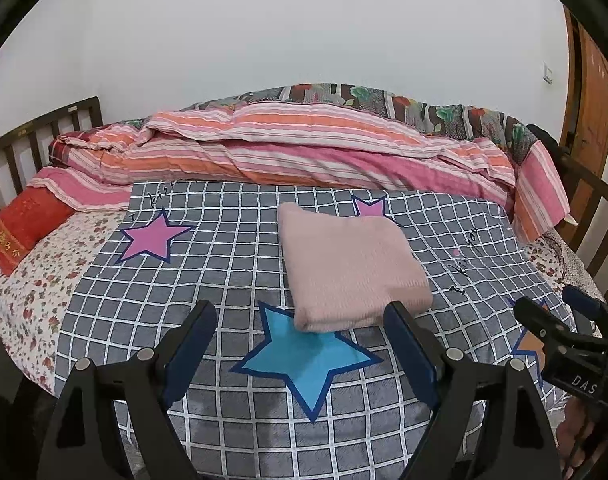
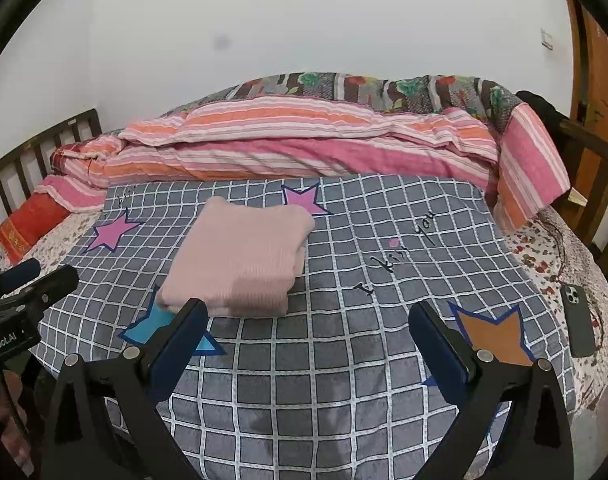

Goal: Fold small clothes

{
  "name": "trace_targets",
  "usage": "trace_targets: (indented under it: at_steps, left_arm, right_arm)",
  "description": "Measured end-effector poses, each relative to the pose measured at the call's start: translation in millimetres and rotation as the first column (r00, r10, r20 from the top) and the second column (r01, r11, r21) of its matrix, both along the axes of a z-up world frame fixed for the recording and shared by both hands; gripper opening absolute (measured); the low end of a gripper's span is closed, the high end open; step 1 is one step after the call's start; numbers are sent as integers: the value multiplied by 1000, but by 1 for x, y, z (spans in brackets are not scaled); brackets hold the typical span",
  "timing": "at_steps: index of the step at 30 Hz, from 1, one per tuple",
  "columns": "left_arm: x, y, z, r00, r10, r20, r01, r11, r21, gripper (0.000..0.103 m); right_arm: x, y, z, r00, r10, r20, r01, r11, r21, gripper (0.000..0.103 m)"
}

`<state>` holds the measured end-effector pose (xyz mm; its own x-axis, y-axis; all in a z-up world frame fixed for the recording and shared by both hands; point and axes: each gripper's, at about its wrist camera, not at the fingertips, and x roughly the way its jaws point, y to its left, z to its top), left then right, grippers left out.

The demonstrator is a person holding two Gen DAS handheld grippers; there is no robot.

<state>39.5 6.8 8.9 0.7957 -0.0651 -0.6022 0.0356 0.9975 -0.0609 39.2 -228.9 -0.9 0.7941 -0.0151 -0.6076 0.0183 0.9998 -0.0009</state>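
Note:
A pale pink knitted garment point(image 1: 349, 266) lies folded into a thick rectangle on the grey checked blanket point(image 1: 208, 264). It also shows in the right wrist view point(image 2: 240, 260). My left gripper point(image 1: 300, 312) is open and empty, held just in front of the garment's near edge, not touching it. My right gripper point(image 2: 307, 314) is open and empty, to the right of the garment and above the blanket point(image 2: 343, 352). The right gripper also shows at the right edge of the left wrist view point(image 1: 559, 320), and the left gripper at the left edge of the right wrist view point(image 2: 28, 284).
A rolled pink and orange striped quilt point(image 1: 296, 148) lies along the back of the bed. A red pillow point(image 1: 24, 228) sits at the left. A dark phone point(image 2: 579, 320) lies on the floral sheet at the right. Wooden bed rails point(image 1: 32, 136) and a door point(image 2: 599, 112) flank the bed.

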Motion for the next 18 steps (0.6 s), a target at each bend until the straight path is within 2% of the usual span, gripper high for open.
trace_targets:
  at_steps: [15,18]
  left_arm:
    - [-10,-2,-1,1000,6,0,-6,1000,-4,85]
    - [-12,-3,0,1000,6,1,-6,1000,0,85]
  right_arm:
    - [-20,-10,10,998,-47,36,47,999,-2,99]
    - [-19,-11,9,999,-37,18,36,999,16,99]
